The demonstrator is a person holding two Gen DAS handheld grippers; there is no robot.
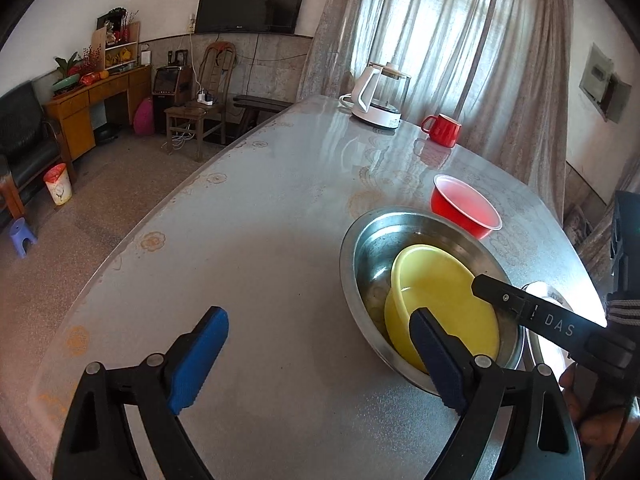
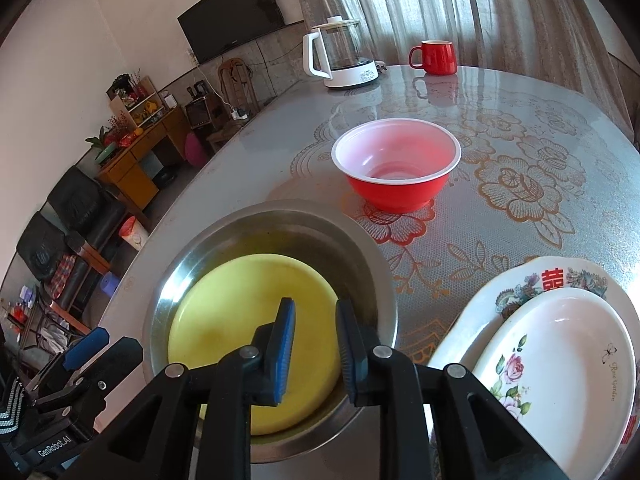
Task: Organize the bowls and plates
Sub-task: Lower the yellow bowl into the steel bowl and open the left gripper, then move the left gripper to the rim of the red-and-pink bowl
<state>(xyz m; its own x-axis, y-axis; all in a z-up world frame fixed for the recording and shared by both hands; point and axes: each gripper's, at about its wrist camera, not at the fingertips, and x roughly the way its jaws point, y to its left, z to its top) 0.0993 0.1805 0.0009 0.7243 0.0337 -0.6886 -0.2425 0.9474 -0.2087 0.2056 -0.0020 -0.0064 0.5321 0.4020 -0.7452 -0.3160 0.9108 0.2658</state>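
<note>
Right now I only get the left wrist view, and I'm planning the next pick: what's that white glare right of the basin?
Observer: Two plates: a small plate with flowers lies stacked on a larger plate.
Operator: Is the right claw holding anything?
Observer: No. The right claw hangs over the yellow plate in the basin, jaws slightly apart, nothing between them.
Operator: Anything in the red bowl?
Observer: The red bowl looks empty down to its bottom.

Table [image 1: 248,248] left of steel basin [image 2: 180,276] bare; red bowl [image 2: 396,168], prob. stacked plates [image 2: 560,360] crowd right.
</note>
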